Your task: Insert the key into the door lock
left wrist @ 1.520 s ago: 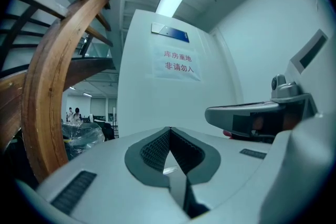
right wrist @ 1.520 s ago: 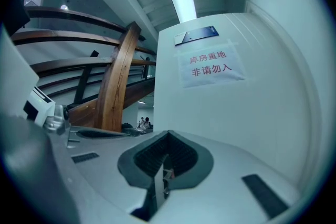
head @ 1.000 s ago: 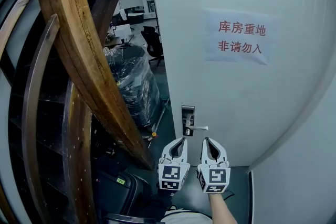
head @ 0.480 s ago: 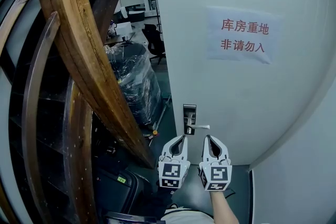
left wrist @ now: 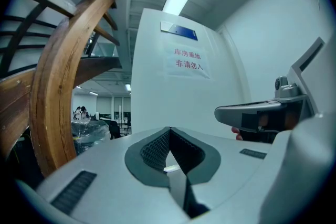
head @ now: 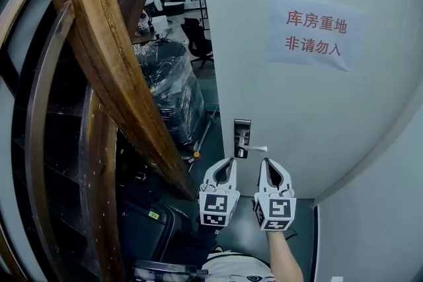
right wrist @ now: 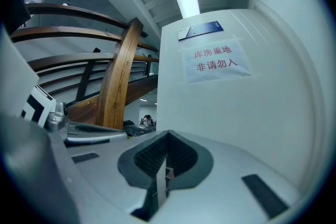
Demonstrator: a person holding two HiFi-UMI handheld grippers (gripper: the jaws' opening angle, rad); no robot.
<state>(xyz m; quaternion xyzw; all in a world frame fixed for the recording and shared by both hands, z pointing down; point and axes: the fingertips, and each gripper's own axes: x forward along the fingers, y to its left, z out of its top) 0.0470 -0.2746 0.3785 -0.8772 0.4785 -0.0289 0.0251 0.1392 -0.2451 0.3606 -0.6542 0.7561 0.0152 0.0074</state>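
While the thin flat silvery key (right wrist: 161, 182) sits edge-on, clamped in your right gripper's (right wrist: 168, 136) closed jaws, it's near the dark rectangular lock plate (head: 242, 137) on the white door (head: 317, 109) but not touching it. I'd call this the approach step; insertion hasn't started. Left gripper (head: 229, 162) has its jaws together too, with a pale sliver in the gap; can't tell what. Both tips sit just under the silver lever handle (head: 256, 149). Next: bring the key to the keyhole, align blade with slot, push straight. The keyhole's too small to make out.
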